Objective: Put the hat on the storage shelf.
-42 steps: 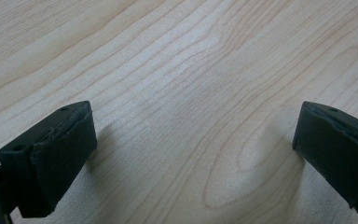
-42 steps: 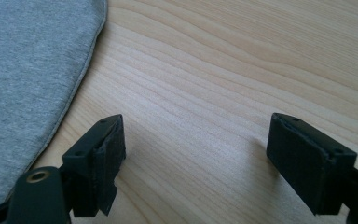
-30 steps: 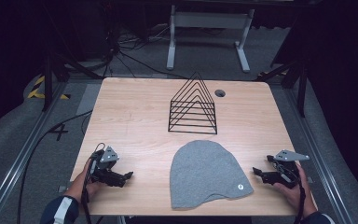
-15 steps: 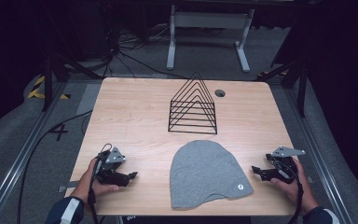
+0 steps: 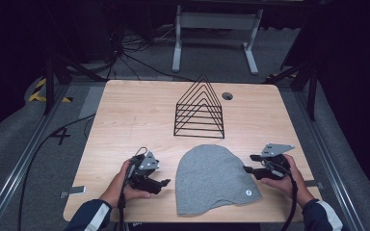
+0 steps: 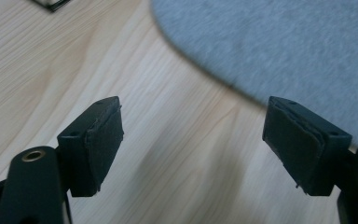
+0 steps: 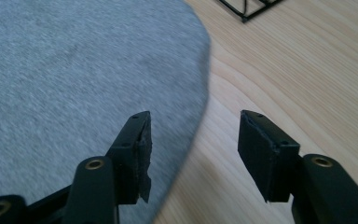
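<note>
Grey knit beanie (image 5: pixel 214 178) lies flat on the wooden counter (image 5: pixel 125 115), near the front edge and roughly centred between the two hands, crown toward the far side, a small round tag near its lower right corner. Left tongs (image 5: pixel 163 183) sit just to the left of the beanie, held low over the counter, tips pointing toward the fabric edge but apart from it. In the left gripper view, the left tongs (image 6: pixel 193 140) stand wide apart, nothing between the pads; bare wood below the gap, the curved beanie (image 6: pixel 279 42) edge running ahead and behind the right-hand pad. Right tongs (image 5: pixel 248 163) are at the beanie's right edge, pointing left toward it. In the right gripper view, the right tongs (image 7: pixel 193 149) are apart, having just been closing; the beanie (image 7: pixel 74 79) edge runs beneath the gap, one pad over the grey cloth and the other over bare wood, with no pad pressing the fabric. Whether that pad touches the cloth cannot be told. Black wire rack (image 5: pixel 199 108) stands upright behind the beanie, well apart from both tongs; a small dark round grommet (image 5: pixel 227 96) lies in the counter just right of it.
</note>
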